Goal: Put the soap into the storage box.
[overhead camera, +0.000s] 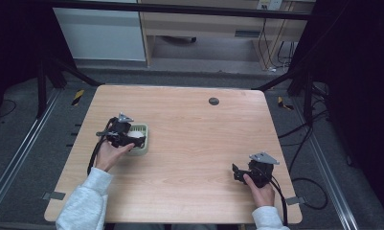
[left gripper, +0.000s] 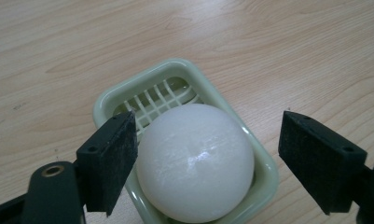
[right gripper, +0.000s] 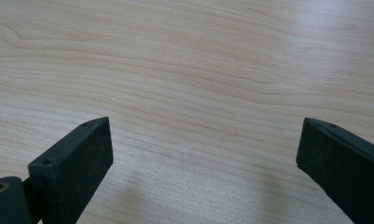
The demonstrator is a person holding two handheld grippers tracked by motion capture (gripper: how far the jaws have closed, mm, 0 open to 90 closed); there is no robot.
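1. A wooden tabletop (overhead camera: 194, 139) carries a pale green slatted tray (overhead camera: 142, 139) toward its left edge, about midway between the near and far edges.
2. A white ball (left gripper: 195, 161) rests in the tray (left gripper: 184, 74), covering most of its slatted floor.
3. The left gripper (left gripper: 208, 154) is over the tray, jaws apart on either side of the ball. One pad lies just beside it; the other stands well clear.
4. The right gripper (right gripper: 205, 154) is near the tabletop's near right corner, jaws wide apart above bare wood (right gripper: 198, 70), holding nothing.
5. A small dark round disc (overhead camera: 213, 101) lies near the far edge.
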